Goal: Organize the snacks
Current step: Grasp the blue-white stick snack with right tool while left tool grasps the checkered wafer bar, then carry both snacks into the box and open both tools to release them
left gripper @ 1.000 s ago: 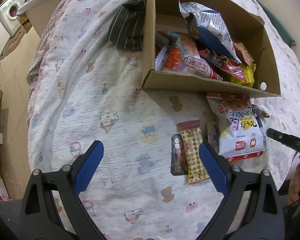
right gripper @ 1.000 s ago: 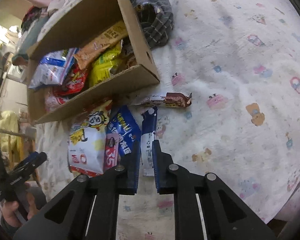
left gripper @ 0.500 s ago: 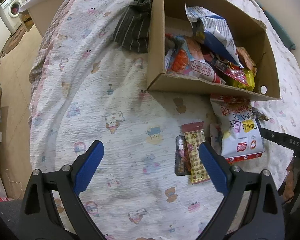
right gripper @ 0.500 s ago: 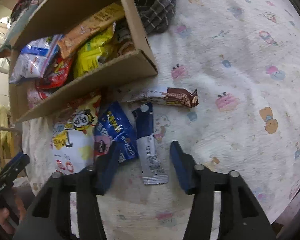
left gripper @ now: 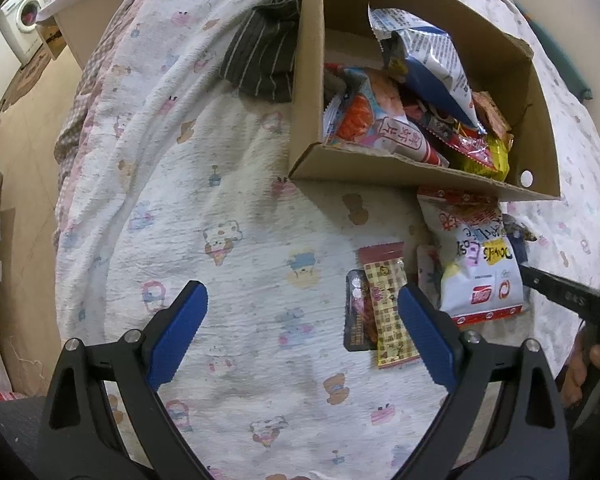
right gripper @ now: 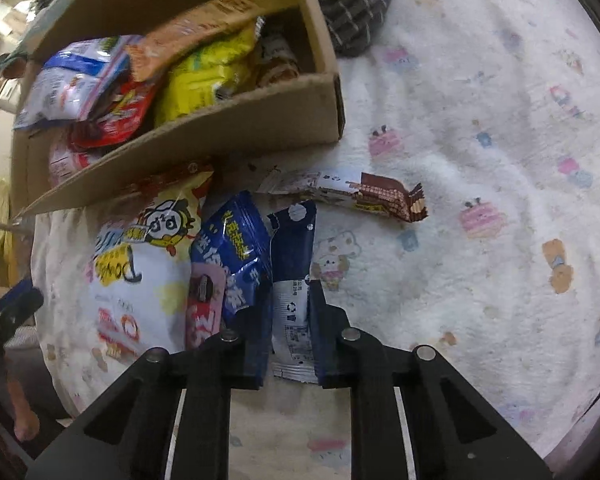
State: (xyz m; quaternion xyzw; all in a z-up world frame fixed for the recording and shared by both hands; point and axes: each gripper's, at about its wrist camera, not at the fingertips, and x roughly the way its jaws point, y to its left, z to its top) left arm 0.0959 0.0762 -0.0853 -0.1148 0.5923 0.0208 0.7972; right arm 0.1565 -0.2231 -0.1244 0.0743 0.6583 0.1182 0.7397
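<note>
A cardboard box (left gripper: 380, 168) holding several snack bags stands on a cartoon-print bedspread (left gripper: 220, 220). In front of it lie a big white bag (right gripper: 140, 272), a blue bag (right gripper: 236, 248), a narrow dark blue and white packet (right gripper: 292, 248) and a chocolate wafer packet (right gripper: 380, 196). My right gripper (right gripper: 290, 296) points down and its jaws are closing, the pads pressing both long edges of the dark blue packet. My left gripper (left gripper: 300, 296) hovers open over the bedspread. A yellow checked packet (left gripper: 388, 312) and a dark packet (left gripper: 356, 316) lie by its right finger.
A dark striped cloth (left gripper: 264, 60) is bunched against the box's far corner. The bed's edge falls away to a floor with a washing machine (left gripper: 24, 28) at the far left. A hand (left gripper: 588, 368) holds the right gripper at the edge of the left wrist view.
The right gripper's jaws, spread wide around the dark blue packet half a second ago, have come together on it, and the gripper has sunk closer to the bed. The left gripper has stayed put.
</note>
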